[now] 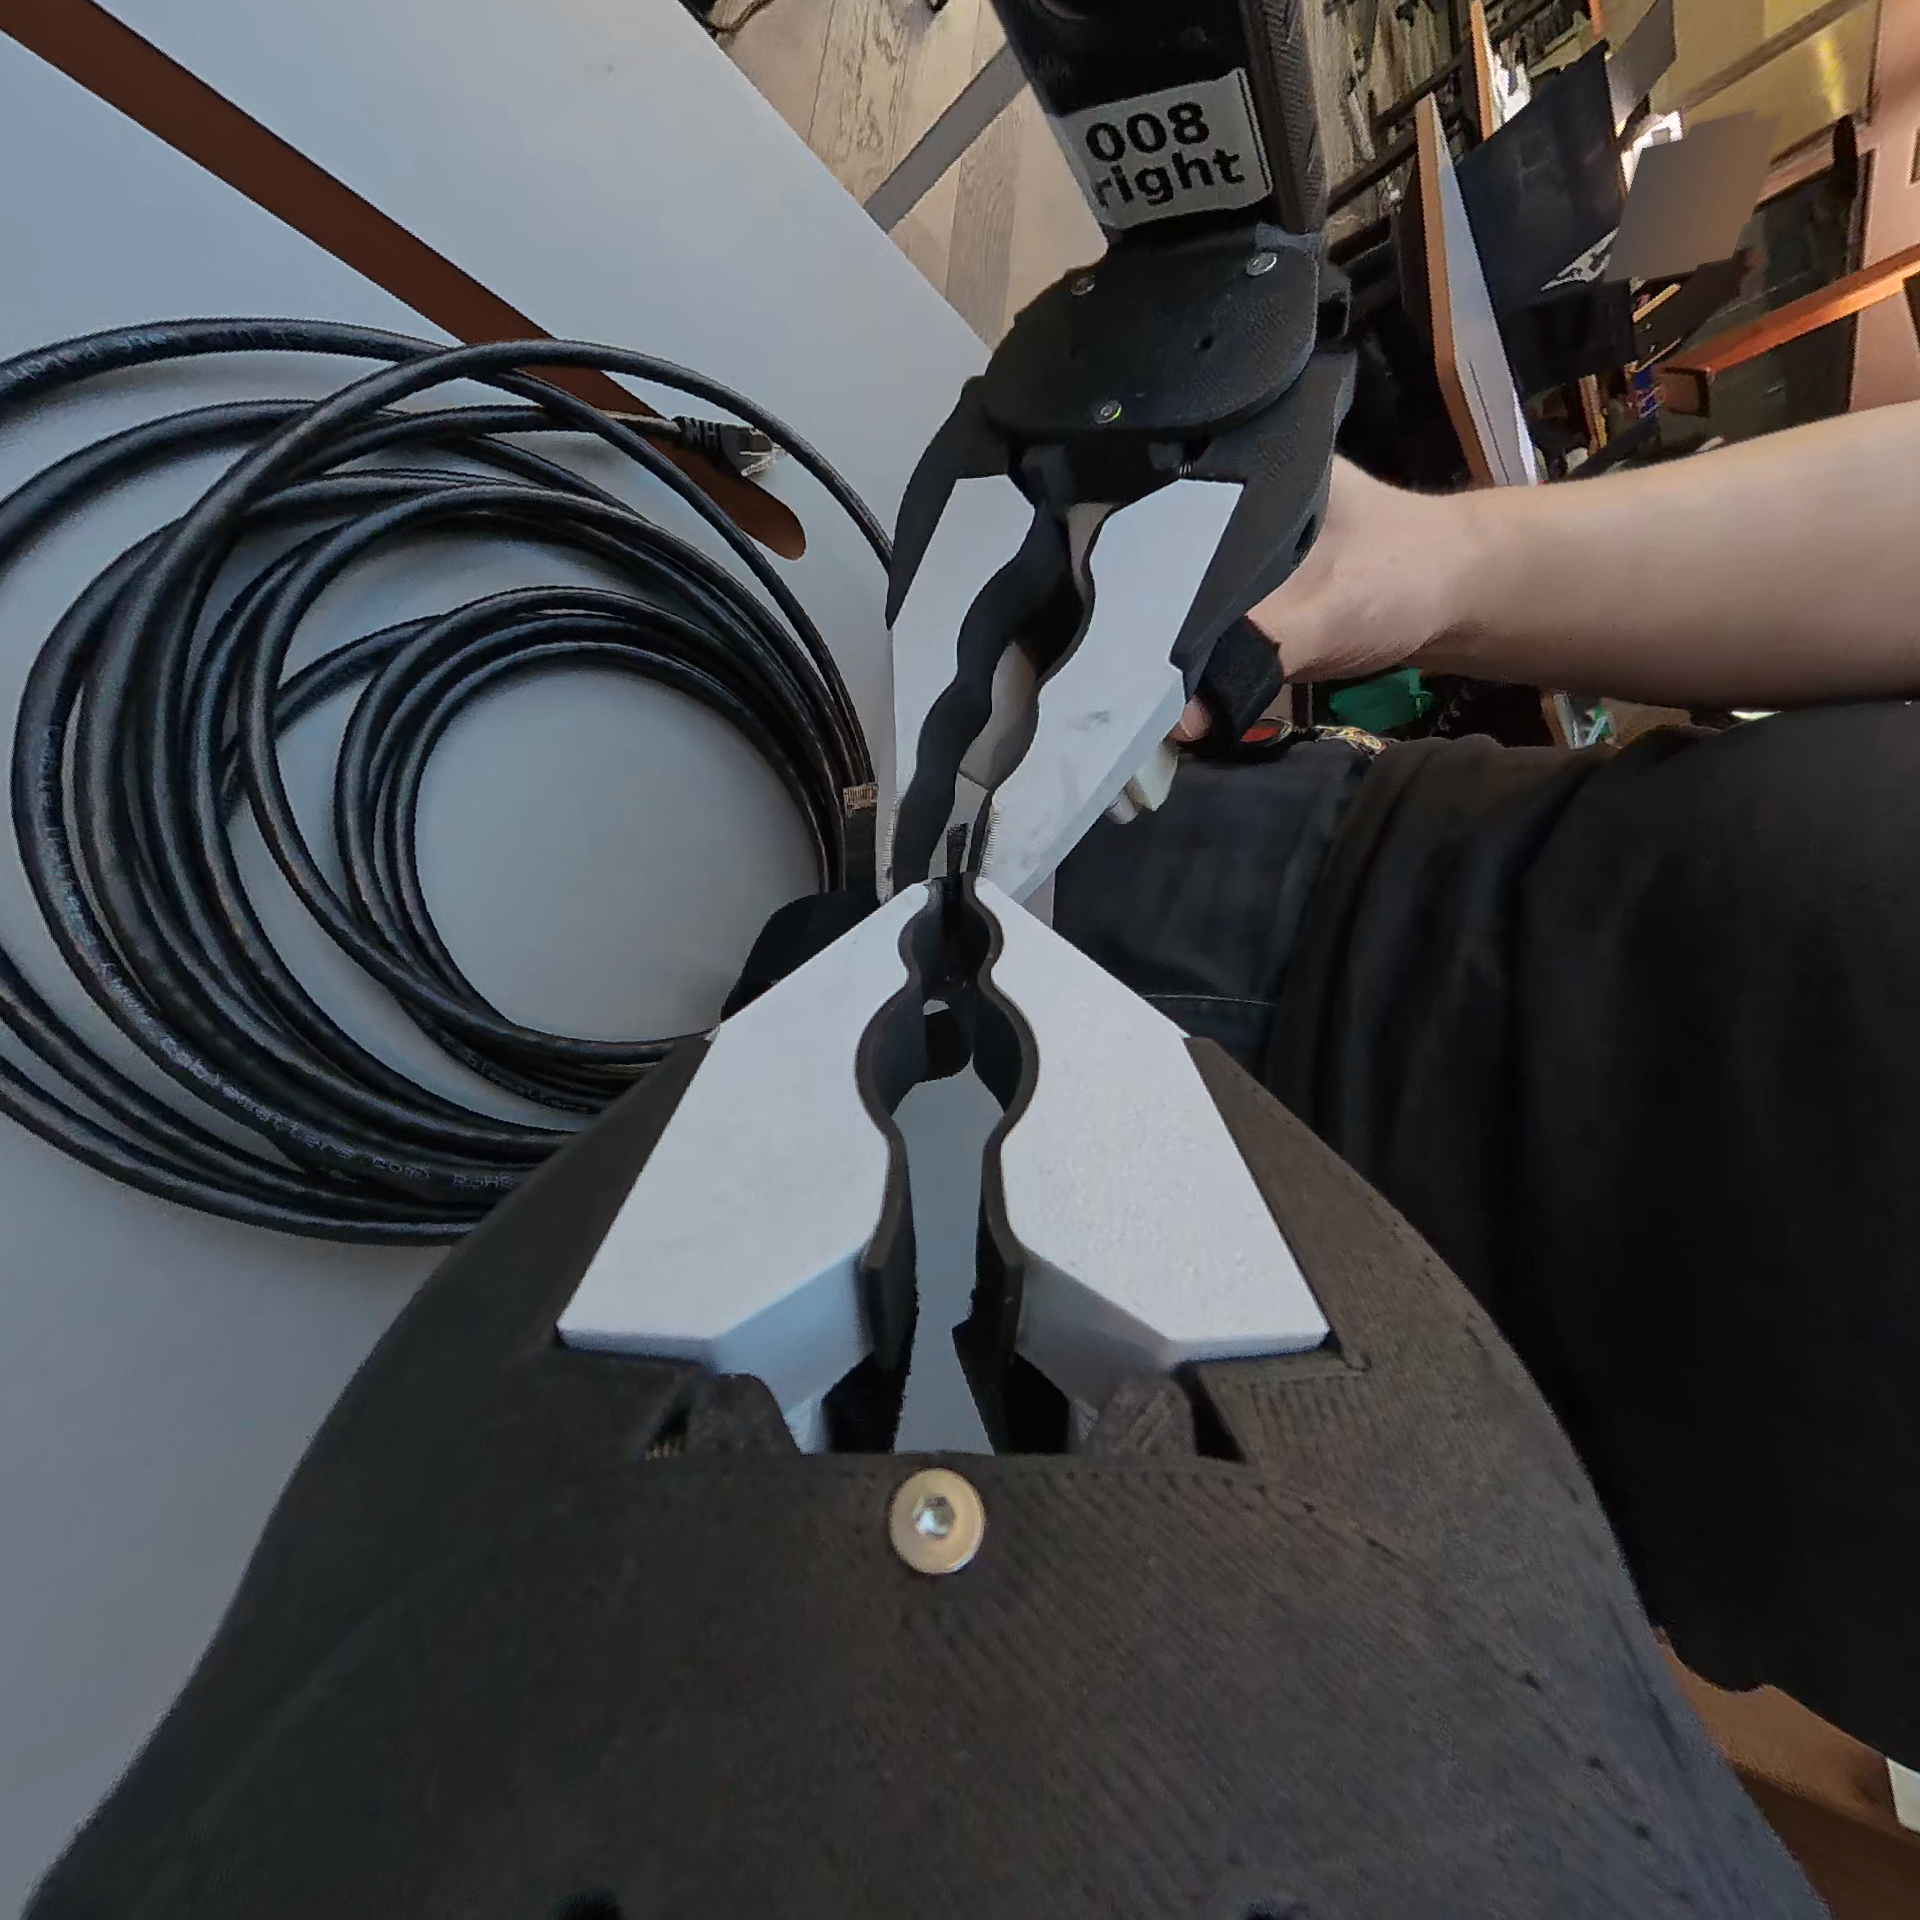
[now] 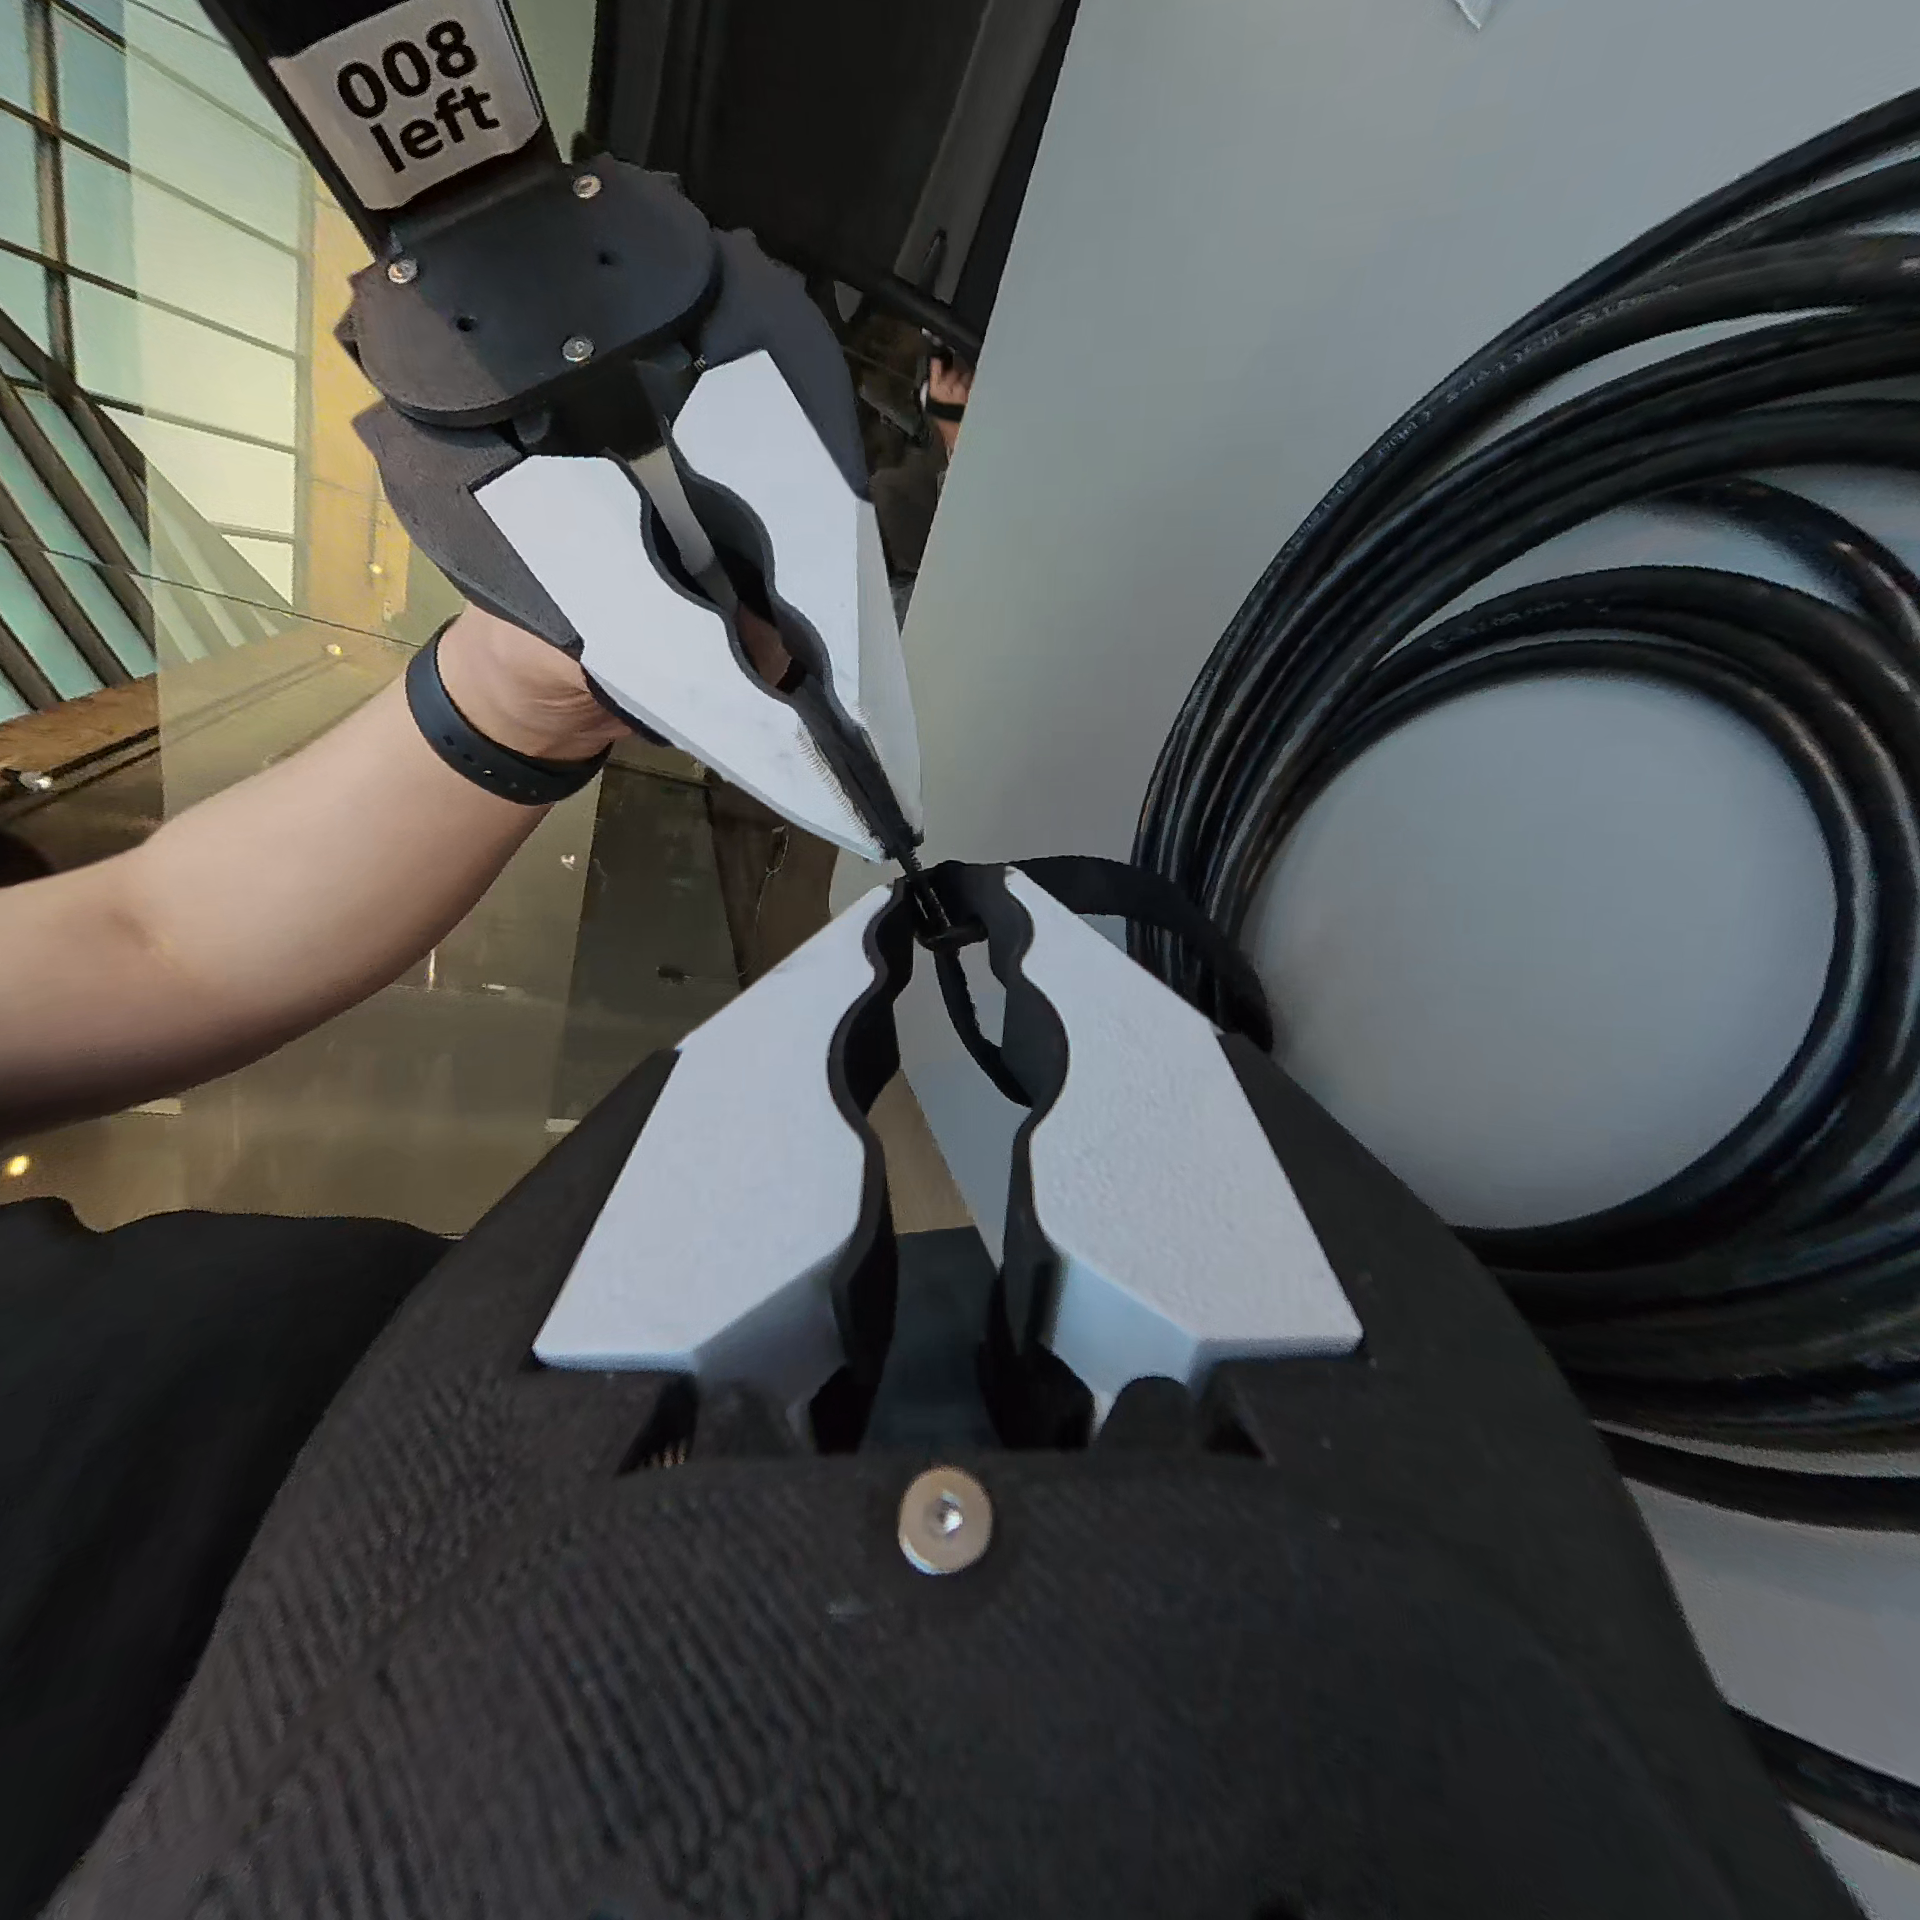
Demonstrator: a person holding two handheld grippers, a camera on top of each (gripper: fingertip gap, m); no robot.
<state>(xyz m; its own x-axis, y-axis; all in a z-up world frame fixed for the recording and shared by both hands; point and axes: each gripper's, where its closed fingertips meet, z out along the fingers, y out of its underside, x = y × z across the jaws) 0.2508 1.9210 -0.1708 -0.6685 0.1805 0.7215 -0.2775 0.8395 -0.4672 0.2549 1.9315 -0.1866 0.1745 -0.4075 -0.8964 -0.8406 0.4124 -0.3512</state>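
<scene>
My left gripper and my right gripper meet tip to tip at the table edge. Both are shut on a thin black strap. In the right wrist view the strap runs from my right gripper and the left gripper in a loop around the coiled black cable. A slack bit of strap hangs between the right jaws. The coil lies flat on the grey table, left of both grippers. One cable plug rests on top of the coil.
A brown flat band lies diagonally across the table, partly under the coil. The table edge runs just behind the fingertips. A person's forearms and dark clothing are close on the right. Wooden floor and furniture lie beyond. My two grippers' fingertips are within a few centimetres of each other.
</scene>
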